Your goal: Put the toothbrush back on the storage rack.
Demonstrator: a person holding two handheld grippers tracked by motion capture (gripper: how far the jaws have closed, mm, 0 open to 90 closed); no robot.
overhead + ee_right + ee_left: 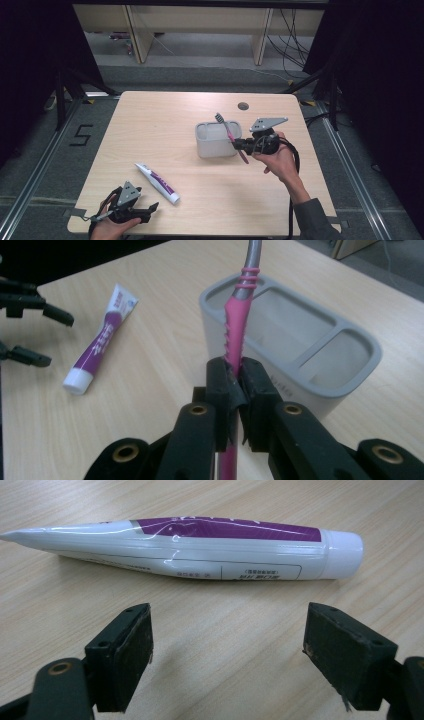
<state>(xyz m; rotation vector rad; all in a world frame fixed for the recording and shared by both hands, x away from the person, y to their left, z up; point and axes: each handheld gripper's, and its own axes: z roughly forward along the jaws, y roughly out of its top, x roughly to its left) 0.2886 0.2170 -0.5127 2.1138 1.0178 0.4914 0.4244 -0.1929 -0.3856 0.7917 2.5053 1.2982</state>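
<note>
Pink toothbrush [234, 335] is pinched in right gripper [239, 385] jaws.
It is held tilted over grey plastic holder [218, 139]; left gripper [227, 647] jaws are spread beside white-purple toothpaste tube [190, 547] on desk [165, 115].

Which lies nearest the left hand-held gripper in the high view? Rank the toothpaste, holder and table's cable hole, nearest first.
From the left hand-held gripper at the table's near left corner:
1. Toothpaste, just beyond it, lying flat.
2. Holder, mid-table, toward the right.
3. Cable hole, at the far edge.

Pink-and-grey toothbrush [230, 134], white tube with purple stripe [157, 182], pale grey holder [207, 149], light wood table [165, 115]
</note>
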